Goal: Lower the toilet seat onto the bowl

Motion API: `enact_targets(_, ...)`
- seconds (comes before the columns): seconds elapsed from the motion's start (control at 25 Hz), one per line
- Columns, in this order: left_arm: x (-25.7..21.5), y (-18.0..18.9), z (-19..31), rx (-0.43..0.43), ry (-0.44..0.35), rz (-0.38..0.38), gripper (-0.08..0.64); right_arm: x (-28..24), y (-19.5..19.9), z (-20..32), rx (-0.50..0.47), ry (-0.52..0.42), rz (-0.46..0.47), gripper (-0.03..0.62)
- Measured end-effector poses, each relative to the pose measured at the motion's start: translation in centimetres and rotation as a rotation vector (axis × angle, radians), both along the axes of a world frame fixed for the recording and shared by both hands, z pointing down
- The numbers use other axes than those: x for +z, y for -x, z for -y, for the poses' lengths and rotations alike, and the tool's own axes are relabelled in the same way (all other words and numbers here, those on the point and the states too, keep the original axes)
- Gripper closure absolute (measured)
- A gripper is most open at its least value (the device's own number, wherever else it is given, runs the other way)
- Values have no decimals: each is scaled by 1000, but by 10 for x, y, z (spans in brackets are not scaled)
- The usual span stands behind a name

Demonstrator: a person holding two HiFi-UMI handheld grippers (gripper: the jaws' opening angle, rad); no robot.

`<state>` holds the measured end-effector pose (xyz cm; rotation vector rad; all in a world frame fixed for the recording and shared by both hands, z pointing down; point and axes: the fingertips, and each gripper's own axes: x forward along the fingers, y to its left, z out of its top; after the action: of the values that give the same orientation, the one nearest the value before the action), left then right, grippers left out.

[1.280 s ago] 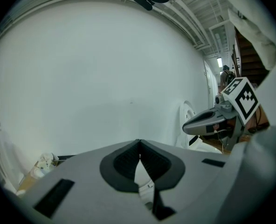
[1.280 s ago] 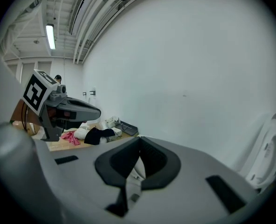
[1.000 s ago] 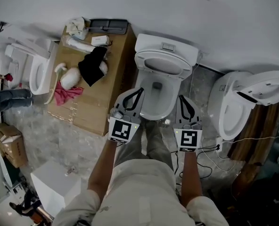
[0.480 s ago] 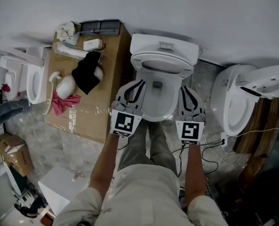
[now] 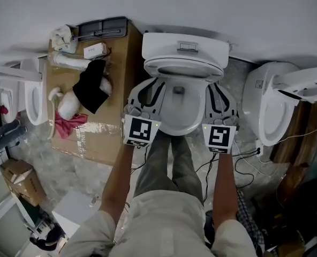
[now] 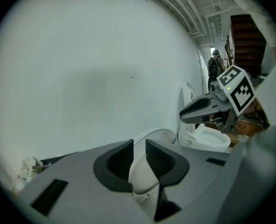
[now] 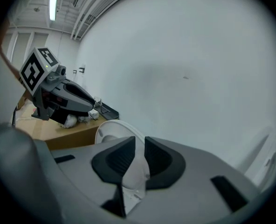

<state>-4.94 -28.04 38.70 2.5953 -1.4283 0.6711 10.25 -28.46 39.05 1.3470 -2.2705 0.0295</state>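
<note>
A white toilet stands against the wall; its seat [image 5: 182, 68] is raised against the tank [image 5: 183, 46], above the open bowl [image 5: 175, 123]. My left gripper [image 5: 149, 87] reaches along the bowl's left side, my right gripper [image 5: 217, 89] along its right side, both tips near the raised seat. In the left gripper view the left gripper [image 6: 139, 149] has its jaws opening, and the seat's white edge [image 6: 153, 135] shows through the gap, unpressed. The right gripper [image 7: 139, 147] is opening too, with the seat [image 7: 111, 131] seen between its pads.
A cardboard box [image 5: 105, 127] left of the toilet carries a black cloth [image 5: 89, 87], a red cloth [image 5: 67, 124] and small parts. Another toilet [image 5: 265, 116] stands close on the right, a third [image 5: 27, 92] at far left. Cables [image 5: 249, 157] trail on the floor. A person's legs [image 5: 172, 159] stand before the bowl.
Both grippers have moved forward along the bowl's sides towards the raised seat and spread apart. Their jaws have parted. The toilet sits more centred in the head view.
</note>
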Motion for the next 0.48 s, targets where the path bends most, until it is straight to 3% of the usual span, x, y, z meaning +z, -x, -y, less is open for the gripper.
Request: enact_targets(0.48, 34, 0, 39, 34, 28, 45, 414, 50, -3, 35, 3, 46, -76, 485)
